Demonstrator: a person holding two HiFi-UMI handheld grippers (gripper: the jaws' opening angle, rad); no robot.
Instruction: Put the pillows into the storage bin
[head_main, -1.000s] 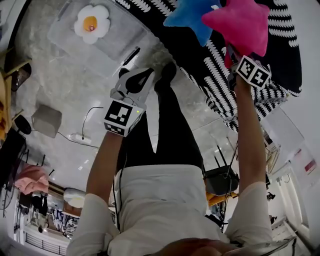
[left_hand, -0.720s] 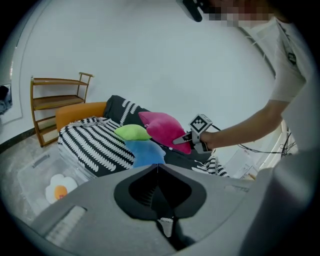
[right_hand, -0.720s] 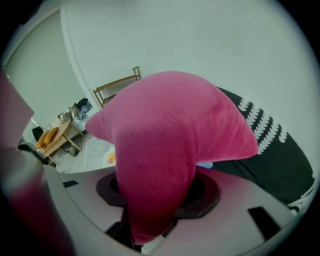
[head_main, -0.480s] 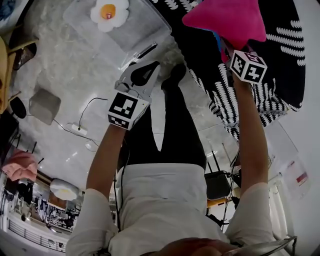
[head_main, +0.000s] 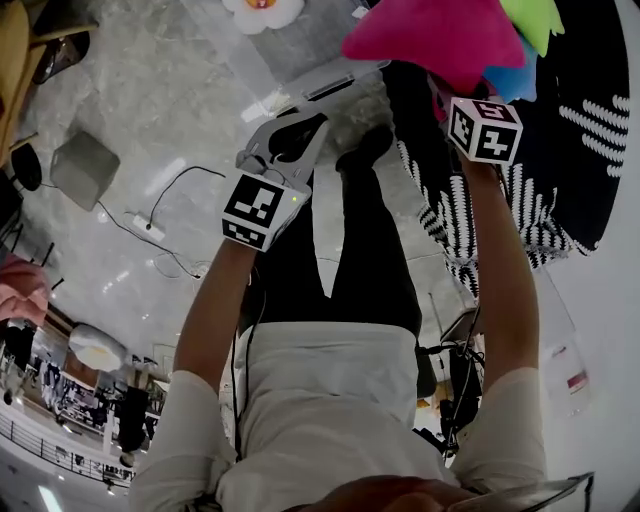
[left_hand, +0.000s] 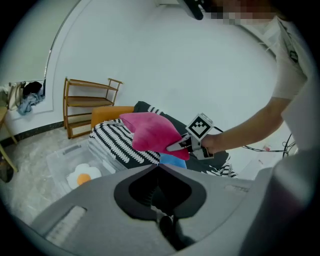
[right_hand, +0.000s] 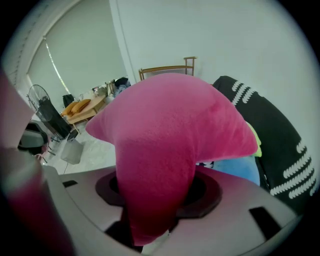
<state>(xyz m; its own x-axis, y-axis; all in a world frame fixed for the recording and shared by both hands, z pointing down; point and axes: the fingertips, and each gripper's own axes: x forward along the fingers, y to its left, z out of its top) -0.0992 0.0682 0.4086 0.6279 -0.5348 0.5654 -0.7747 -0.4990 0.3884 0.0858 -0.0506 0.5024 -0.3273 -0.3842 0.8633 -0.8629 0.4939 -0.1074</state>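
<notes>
Landmark: we take the clear storage bin (left_hand: 62, 159), standing on the pale floor, as the reference for every place below.
Bin contents: a fried-egg pillow (left_hand: 82, 176) lies flat inside the storage bin, yolk side up.
Right gripper (right_hand: 150, 220): its tongs pinch one point of the pink star pillow (right_hand: 170, 135); the plush fills the gap between the jaws and hangs out past them.
Pink star pillow, place: we see it held in the air, outside the storage bin and off to one side of it, clear of the bin's rim.
Left gripper (left_hand: 159, 167): its tongs are pressed together at the tips with nothing between them; in the head view it points toward the storage bin from the near side.
Blue pillow (left_hand: 172, 161): it sits outside the storage bin, just under the pink star pillow, on the black-and-white striped cover (left_hand: 112, 140).
Green pillow (head_main: 535, 20): outside the storage bin, beside the blue pillow, on the side away from the bin.
Striped cover: it begins just beside the storage bin and runs away from it.
Wooden shelf (left_hand: 87, 102): it stands against the wall beyond the storage bin.
</notes>
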